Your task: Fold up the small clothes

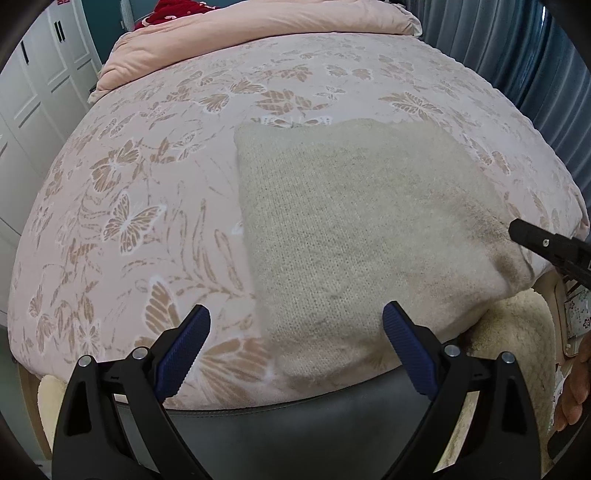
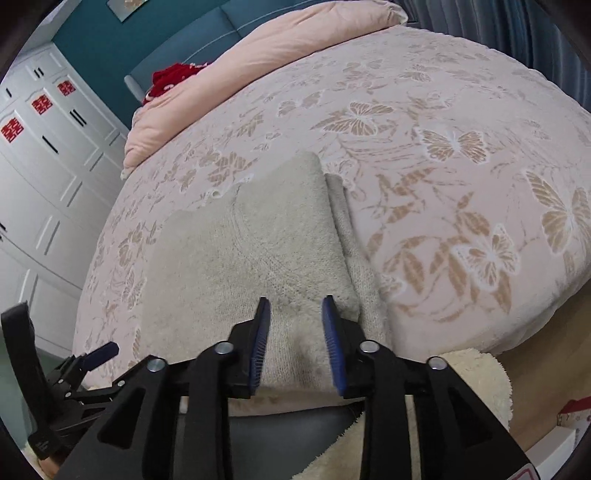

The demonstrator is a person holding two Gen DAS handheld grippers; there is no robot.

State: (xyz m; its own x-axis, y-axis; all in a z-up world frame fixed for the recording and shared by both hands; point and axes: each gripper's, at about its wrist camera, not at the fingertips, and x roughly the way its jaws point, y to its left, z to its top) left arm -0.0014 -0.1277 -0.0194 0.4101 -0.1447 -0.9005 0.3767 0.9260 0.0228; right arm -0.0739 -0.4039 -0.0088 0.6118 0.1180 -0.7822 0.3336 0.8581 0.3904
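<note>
A beige knitted garment lies folded into a rough rectangle on the butterfly-patterned bedcover, close to the bed's near edge. My left gripper hovers open over the garment's near-left corner, its blue pads wide apart and holding nothing. In the right wrist view the garment shows a folded-over layer with a narrower strip along its right side. My right gripper stands above its near edge with the jaws apart and the knit below them, not pinched. The right gripper's tip shows at the garment's right corner.
A pink duvet is bunched at the bed's far end beside a red item. White wardrobe doors stand on the left and blue curtains on the right. A cream fluffy rug lies below the bed's dark padded edge.
</note>
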